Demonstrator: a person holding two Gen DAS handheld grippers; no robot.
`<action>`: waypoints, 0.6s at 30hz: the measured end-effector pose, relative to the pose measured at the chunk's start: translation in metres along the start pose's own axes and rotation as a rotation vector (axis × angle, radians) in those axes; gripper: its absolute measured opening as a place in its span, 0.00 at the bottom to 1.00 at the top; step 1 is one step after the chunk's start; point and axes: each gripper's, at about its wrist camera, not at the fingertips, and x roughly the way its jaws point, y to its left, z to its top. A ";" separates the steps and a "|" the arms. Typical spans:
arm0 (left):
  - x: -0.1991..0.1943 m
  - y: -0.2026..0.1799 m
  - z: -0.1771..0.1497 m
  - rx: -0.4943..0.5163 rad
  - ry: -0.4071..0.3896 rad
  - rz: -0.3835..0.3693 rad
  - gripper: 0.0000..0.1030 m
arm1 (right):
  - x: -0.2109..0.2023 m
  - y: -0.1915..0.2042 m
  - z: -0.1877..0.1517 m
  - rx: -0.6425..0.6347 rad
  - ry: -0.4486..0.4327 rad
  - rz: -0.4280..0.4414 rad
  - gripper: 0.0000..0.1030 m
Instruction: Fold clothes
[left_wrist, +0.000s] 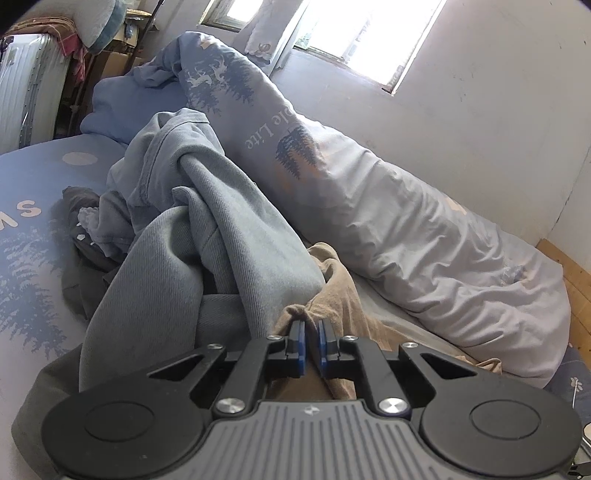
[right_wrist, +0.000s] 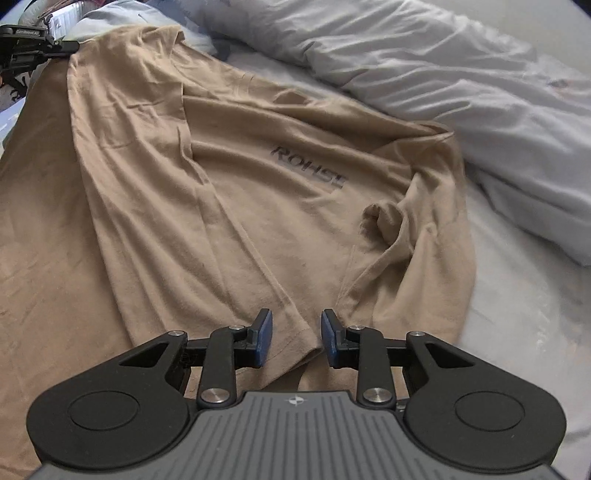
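A tan T-shirt (right_wrist: 229, 192) with dark lettering lies spread on the bed, wrinkled, one side folded inward. My right gripper (right_wrist: 296, 338) is open, its jaws standing either side of a sleeve hem at the shirt's near edge. My left gripper (left_wrist: 312, 345) is shut on a bunched edge of the tan T-shirt (left_wrist: 332, 295); it also shows at the far left corner in the right wrist view (right_wrist: 33, 48).
A pile of grey-blue jeans (left_wrist: 207, 229) and dark clothes (left_wrist: 85, 266) lies beside the left gripper. A rolled pale duvet (left_wrist: 406, 206) runs along the wall and shows in the right wrist view (right_wrist: 461, 74). A suitcase (left_wrist: 26, 85) stands beyond the bed.
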 end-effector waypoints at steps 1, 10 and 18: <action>0.000 0.001 0.000 -0.003 -0.003 -0.002 0.05 | 0.001 -0.002 0.000 0.000 0.012 0.014 0.22; -0.009 0.020 -0.001 -0.154 -0.068 -0.039 0.00 | -0.001 -0.003 0.025 -0.151 0.095 -0.059 0.07; -0.020 0.041 -0.001 -0.273 -0.104 -0.106 0.00 | -0.001 -0.015 0.066 -0.117 0.037 -0.100 0.05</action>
